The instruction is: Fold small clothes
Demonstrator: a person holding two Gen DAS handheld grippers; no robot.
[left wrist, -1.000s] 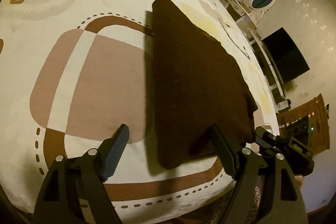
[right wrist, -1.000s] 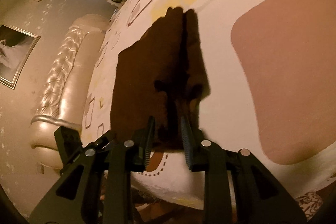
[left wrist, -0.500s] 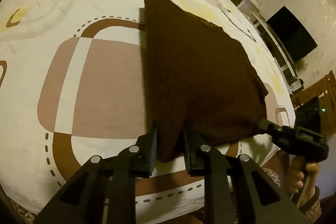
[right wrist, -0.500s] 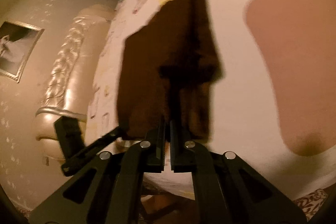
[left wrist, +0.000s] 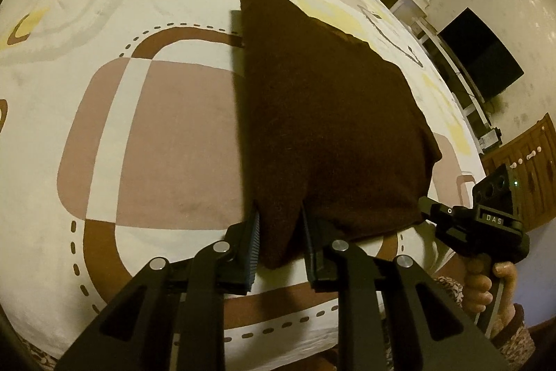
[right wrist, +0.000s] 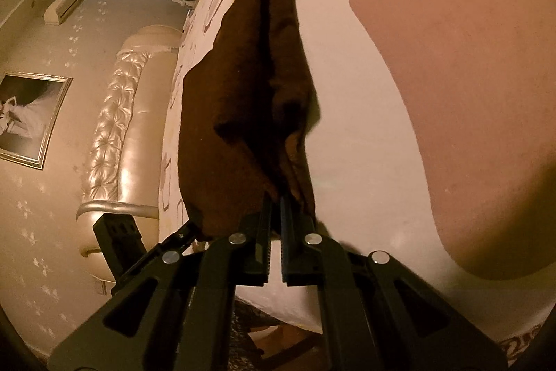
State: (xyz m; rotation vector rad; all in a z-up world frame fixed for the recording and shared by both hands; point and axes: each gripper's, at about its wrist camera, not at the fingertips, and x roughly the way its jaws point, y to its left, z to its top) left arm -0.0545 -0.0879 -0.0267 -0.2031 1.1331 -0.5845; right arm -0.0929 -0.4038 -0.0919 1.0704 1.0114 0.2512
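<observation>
Since a second ago, both sets of tongs have closed on the near edge of the brown cloth; then the left one stood wide apart and the right one was only half closed.

Nearest the left camera, the left gripper is clamped on the near left corner of the cloth. Just to its right, the right gripper grips the other near corner, and its own view shows its tips pressed together on bunched fabric. How many layers it has caught is hard to tell in the dim light.

Beyond the tongs, the cloth slopes away from the raised near edge, its far end resting on the patterned bedspread.

This looks like the start of a fold: both near corners pinched and lifted. Next, both hands should carry that edge forward together, level, and lay it on the far edge before letting go.
</observation>
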